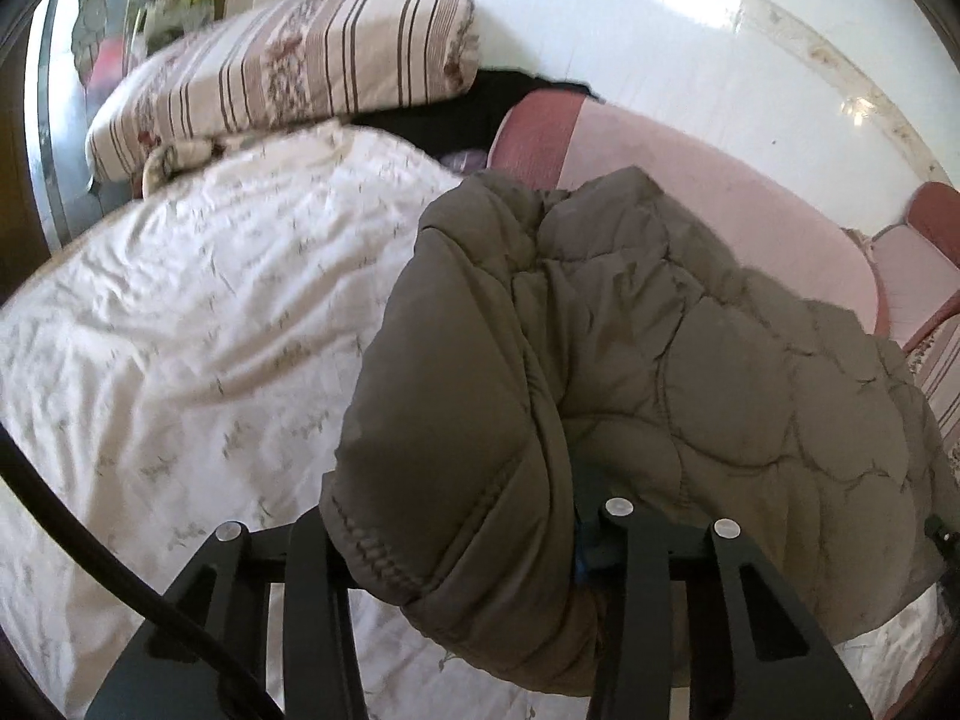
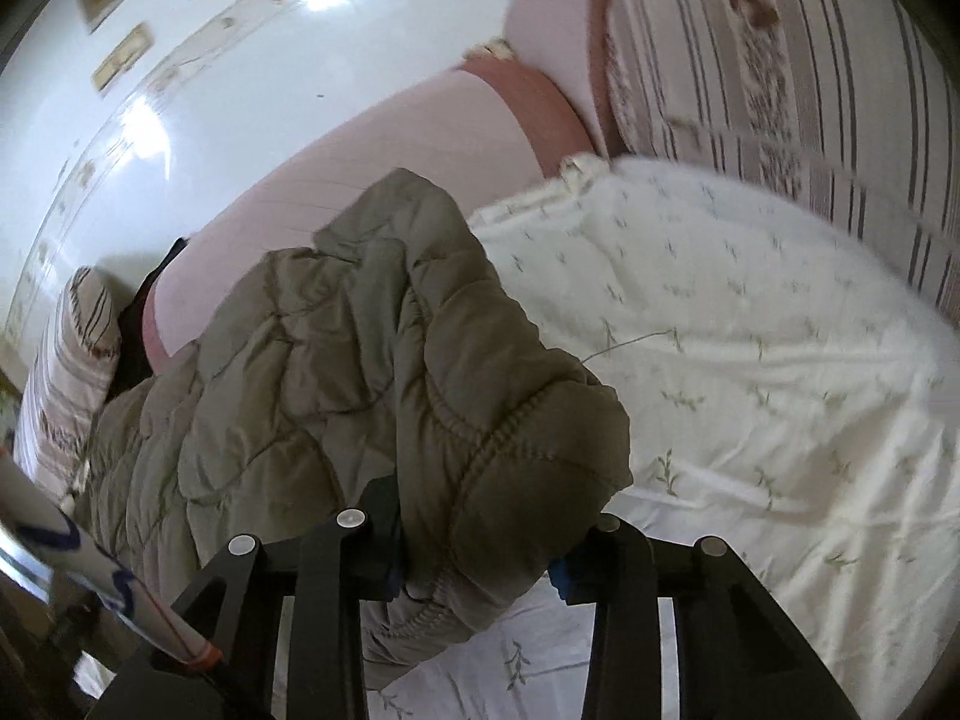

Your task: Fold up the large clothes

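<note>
A large olive-brown quilted puffer jacket [image 1: 630, 360] lies on a bed covered by a white floral quilt [image 1: 180, 330]. My left gripper [image 1: 456, 546] is shut on a thick stitched edge of the jacket at the bottom of the left wrist view, the padded fabric bulging between its black fingers and lifted off the quilt. In the right wrist view the same jacket [image 2: 336, 360] is bunched up, and my right gripper [image 2: 480, 546] is shut on its ribbed, elastic-stitched hem. Both grips hide the fingertips under fabric.
Striped floral pillows [image 1: 288, 72] lie at the far left, with dark clothing [image 1: 456, 108] behind them. A pink padded headboard [image 1: 690, 192] runs along the white wall [image 1: 660, 18]. Another striped pillow [image 2: 810, 90] and white quilt [image 2: 750, 360] fill the right wrist view.
</note>
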`<action>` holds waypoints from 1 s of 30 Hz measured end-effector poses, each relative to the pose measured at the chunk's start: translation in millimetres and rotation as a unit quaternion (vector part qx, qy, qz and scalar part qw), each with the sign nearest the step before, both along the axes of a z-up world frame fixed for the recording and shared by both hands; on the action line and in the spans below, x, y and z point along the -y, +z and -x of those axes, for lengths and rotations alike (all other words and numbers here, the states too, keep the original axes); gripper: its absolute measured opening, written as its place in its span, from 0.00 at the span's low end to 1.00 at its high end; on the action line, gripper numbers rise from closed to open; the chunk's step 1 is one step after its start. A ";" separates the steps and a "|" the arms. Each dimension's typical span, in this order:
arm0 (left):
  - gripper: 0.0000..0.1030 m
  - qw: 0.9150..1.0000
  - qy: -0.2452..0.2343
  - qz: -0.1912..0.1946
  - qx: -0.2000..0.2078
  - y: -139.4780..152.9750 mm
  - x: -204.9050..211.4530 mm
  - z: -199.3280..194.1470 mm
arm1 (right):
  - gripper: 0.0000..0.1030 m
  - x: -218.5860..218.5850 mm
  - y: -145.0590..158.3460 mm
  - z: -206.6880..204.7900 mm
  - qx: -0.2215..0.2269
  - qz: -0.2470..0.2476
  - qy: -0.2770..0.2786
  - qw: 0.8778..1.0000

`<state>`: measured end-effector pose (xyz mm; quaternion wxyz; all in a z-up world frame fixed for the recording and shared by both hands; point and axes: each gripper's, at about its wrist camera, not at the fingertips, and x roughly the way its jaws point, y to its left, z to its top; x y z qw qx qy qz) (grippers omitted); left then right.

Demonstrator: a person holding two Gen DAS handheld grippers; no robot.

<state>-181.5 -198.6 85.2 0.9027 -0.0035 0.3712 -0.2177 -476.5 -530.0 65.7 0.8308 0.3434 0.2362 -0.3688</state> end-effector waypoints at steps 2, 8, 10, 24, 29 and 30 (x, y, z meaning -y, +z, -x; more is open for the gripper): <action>0.40 1.000 -0.002 0.010 0.000 8.4 -7.3 6.6 | 0.36 -5.0 7.1 0.5 -0.001 0.013 0.007 1.000; 0.39 0.999 -0.006 0.049 -0.011 30.9 -39.0 38.8 | 0.36 -26.5 34.9 19.0 0.009 0.036 0.028 0.999; 0.39 0.999 -0.009 0.052 -0.002 36.7 -48.3 50.7 | 0.36 -38.0 43.8 28.2 0.010 0.045 0.037 0.998; 0.46 0.999 -0.011 0.022 -0.029 0.1 -113.6 121.0 | 0.37 -95.2 20.5 113.6 0.005 -0.010 0.051 0.999; 0.62 0.998 0.004 0.019 -0.061 -14.5 -114.3 105.5 | 0.48 -72.9 -17.5 114.7 -0.023 -0.092 0.036 0.995; 0.66 0.997 0.009 0.021 -0.068 -14.8 -116.8 101.5 | 0.51 -68.0 -21.9 117.9 -0.016 -0.110 0.031 0.993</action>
